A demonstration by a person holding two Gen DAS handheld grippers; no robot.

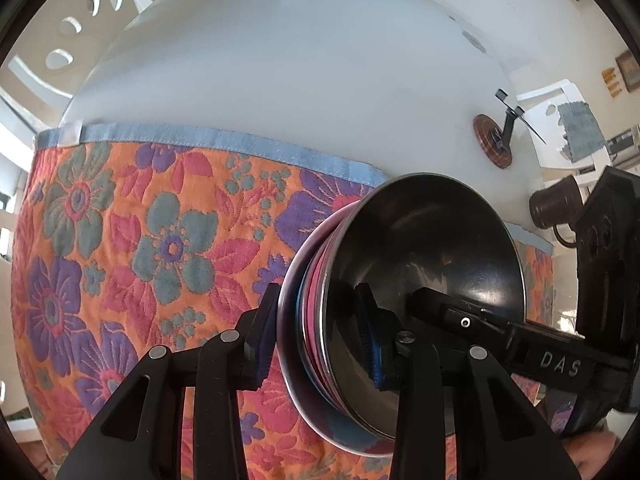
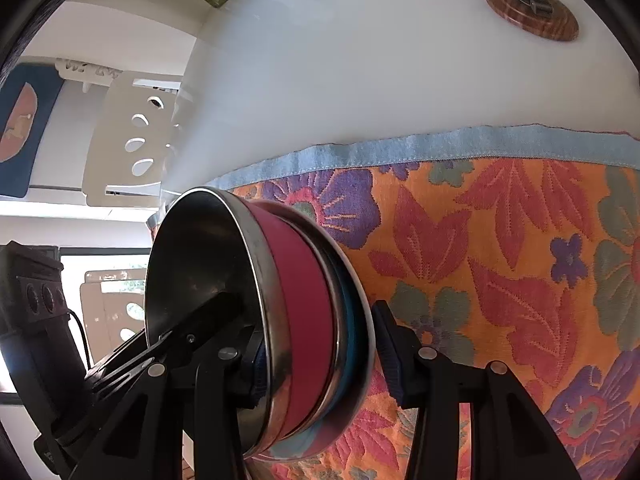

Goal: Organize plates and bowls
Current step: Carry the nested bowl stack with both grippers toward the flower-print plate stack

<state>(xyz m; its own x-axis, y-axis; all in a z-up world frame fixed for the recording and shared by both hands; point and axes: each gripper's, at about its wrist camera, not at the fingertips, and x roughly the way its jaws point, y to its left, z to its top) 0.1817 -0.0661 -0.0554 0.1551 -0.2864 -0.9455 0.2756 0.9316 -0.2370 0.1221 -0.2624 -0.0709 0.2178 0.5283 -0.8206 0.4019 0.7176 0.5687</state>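
Observation:
A stack of dishes sits on the floral cloth: a steel bowl [image 1: 432, 248] on top, a pink bowl [image 2: 308, 312] under it, and a steel plate [image 1: 296, 360] with a blue inside at the bottom. My left gripper [image 1: 316, 336] is shut on the stack's rim, one finger outside the plate, the other inside the steel bowl. My right gripper [image 2: 320, 360] grips the opposite rim of the stack [image 2: 224, 264] the same way. The right gripper's body also shows in the left wrist view [image 1: 600, 280].
The orange floral cloth [image 1: 140, 240] with a blue hem covers the near part of a white table [image 1: 280, 80]. A round wooden-based stand [image 1: 494, 142] stands on the bare table, also in the right wrist view [image 2: 532, 10]. White chairs [image 2: 128, 148] surround the table.

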